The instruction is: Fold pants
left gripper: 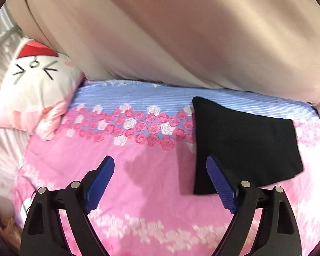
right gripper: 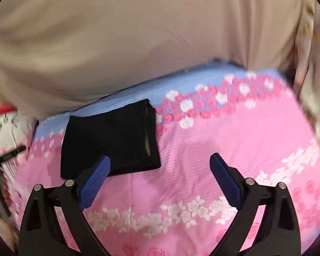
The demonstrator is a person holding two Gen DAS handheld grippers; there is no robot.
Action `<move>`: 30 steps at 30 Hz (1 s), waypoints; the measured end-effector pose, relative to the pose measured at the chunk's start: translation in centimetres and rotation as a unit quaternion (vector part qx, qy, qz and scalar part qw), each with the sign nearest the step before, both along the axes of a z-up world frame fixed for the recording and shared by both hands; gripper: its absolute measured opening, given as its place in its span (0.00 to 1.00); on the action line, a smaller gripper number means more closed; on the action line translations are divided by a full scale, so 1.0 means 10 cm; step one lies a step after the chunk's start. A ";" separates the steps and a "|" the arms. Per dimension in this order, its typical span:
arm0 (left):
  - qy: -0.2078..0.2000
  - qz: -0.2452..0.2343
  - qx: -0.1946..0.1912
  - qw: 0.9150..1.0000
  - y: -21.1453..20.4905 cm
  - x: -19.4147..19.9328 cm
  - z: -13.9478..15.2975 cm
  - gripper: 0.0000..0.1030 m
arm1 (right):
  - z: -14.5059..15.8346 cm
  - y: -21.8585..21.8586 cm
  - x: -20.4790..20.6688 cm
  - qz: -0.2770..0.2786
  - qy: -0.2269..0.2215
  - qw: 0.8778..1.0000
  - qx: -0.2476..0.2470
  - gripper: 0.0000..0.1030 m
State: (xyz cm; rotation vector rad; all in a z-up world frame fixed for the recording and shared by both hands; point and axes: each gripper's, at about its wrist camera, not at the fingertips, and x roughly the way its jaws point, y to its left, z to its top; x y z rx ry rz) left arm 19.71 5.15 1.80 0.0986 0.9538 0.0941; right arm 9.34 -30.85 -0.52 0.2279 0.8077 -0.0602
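a pink bedsheet (left gripper: 151,202) with bands of roses and a pale blue stripe fills both views, with a beige curtain (left gripper: 181,32) across the top and a cat-face pillow (left gripper: 38,89) at the upper left of my left view. the pants (left gripper: 245,143) lie as a compact black rectangle at centre right of the left view and centre left of the right view (right gripper: 111,138), flat on the sheet, layered edges showing on its right side there.

my left gripper (left gripper: 160,183) has its jaws wide apart with nothing between them, only sheet; my right gripper (right gripper: 160,179) is the same, blue pads clear of the cloth. both look down at a slant from above the bed, the bundle near the inner finger of each.

i judge the folding is about finished. to do this step well i'd keep both sets of jaws clear of the bundle, so no pad snags a corner and drags a layer open, and only press an edge flat if it looks lifted
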 end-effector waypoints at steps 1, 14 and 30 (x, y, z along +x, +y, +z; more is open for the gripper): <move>-0.006 0.000 0.009 1.000 -0.09 -0.05 0.05 0.84 | 0.05 0.06 -0.03 0.005 -0.003 1.000 -0.008 0.96; -0.033 -0.038 0.036 0.998 -0.74 -0.80 0.31 0.88 | 0.33 0.69 -0.44 0.051 -0.038 0.997 -0.044 0.96; -0.108 -0.082 0.023 0.990 -0.80 -1.07 0.64 0.89 | 0.47 0.90 -0.57 0.053 -0.062 0.995 -0.052 0.96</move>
